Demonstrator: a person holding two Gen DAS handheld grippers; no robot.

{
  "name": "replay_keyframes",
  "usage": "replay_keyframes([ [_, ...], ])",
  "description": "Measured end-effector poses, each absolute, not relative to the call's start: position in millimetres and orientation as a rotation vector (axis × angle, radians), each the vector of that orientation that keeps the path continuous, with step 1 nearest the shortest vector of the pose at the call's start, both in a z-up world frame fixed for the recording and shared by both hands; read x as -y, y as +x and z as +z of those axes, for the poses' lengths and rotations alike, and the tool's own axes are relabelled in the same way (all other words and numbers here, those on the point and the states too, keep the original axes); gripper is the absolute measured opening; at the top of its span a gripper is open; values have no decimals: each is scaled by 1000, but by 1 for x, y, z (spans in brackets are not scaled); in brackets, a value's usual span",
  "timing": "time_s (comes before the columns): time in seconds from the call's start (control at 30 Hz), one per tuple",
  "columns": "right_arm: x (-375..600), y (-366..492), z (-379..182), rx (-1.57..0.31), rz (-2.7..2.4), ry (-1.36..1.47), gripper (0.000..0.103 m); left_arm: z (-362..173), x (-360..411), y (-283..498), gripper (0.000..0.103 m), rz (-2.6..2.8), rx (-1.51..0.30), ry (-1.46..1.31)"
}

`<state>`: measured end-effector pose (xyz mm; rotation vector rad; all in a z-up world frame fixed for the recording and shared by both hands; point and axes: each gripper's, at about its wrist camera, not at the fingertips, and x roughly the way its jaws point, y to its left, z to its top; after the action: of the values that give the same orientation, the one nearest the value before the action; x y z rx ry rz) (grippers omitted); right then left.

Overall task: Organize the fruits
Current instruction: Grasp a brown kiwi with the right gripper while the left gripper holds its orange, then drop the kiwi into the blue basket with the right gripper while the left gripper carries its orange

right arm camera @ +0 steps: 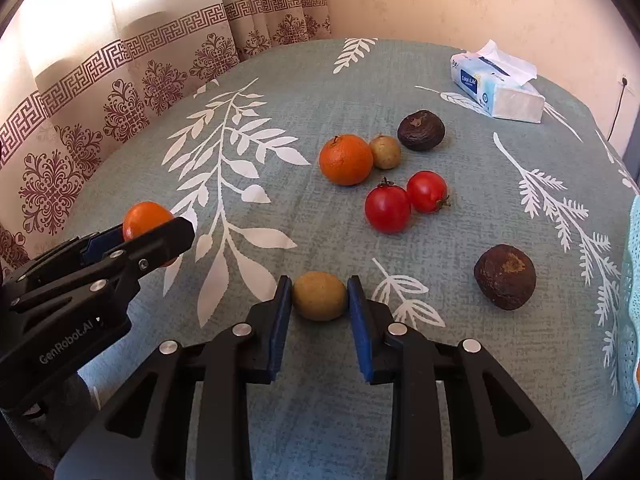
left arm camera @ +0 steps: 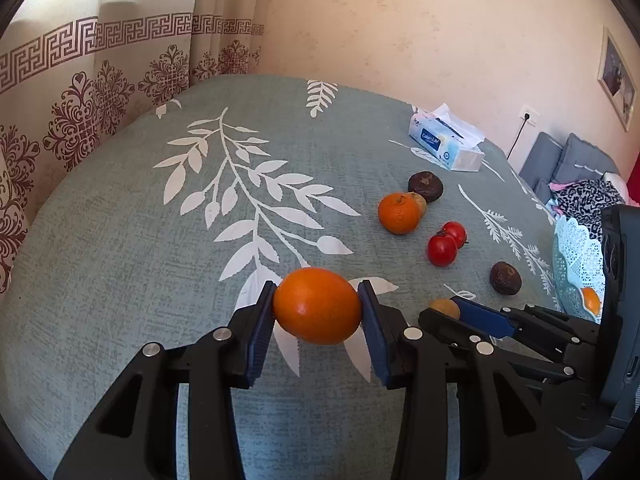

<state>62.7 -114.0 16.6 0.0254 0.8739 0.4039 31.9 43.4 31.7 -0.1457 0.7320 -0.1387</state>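
My left gripper (left arm camera: 318, 306) is shut on an orange (left arm camera: 317, 305); the same orange shows in the right wrist view (right arm camera: 145, 219). My right gripper (right arm camera: 319, 296) is shut on a small yellow-brown fruit (right arm camera: 319, 296), also seen in the left wrist view (left arm camera: 445, 307). On the cloth lie another orange (right arm camera: 346, 159), a second small yellow-brown fruit (right arm camera: 385, 152), two red tomatoes (right arm camera: 388, 208) (right arm camera: 427, 191) and two dark brown fruits (right arm camera: 421, 129) (right arm camera: 505, 276). A light blue lattice basket (left arm camera: 576, 264) at the right holds an orange fruit (left arm camera: 591, 301).
The table has a grey-green cloth (right arm camera: 320, 80) with white leaf prints. A tissue box (right arm camera: 496, 88) stands at the far right. Patterned curtains (left arm camera: 80, 100) hang behind the left edge. A sofa with clothes (left arm camera: 576, 176) is beyond the table at the right.
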Motion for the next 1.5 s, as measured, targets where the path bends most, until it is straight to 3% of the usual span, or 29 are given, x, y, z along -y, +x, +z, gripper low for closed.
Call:
replay_keyframes([
  [0.77, 181, 28, 57, -726, 273, 123, 29, 36, -16, 30, 42, -124, -746, -56],
  [1.5, 307, -1, 68, -631, 26, 235, 29, 67, 88, 20, 42, -265, -707, 90],
])
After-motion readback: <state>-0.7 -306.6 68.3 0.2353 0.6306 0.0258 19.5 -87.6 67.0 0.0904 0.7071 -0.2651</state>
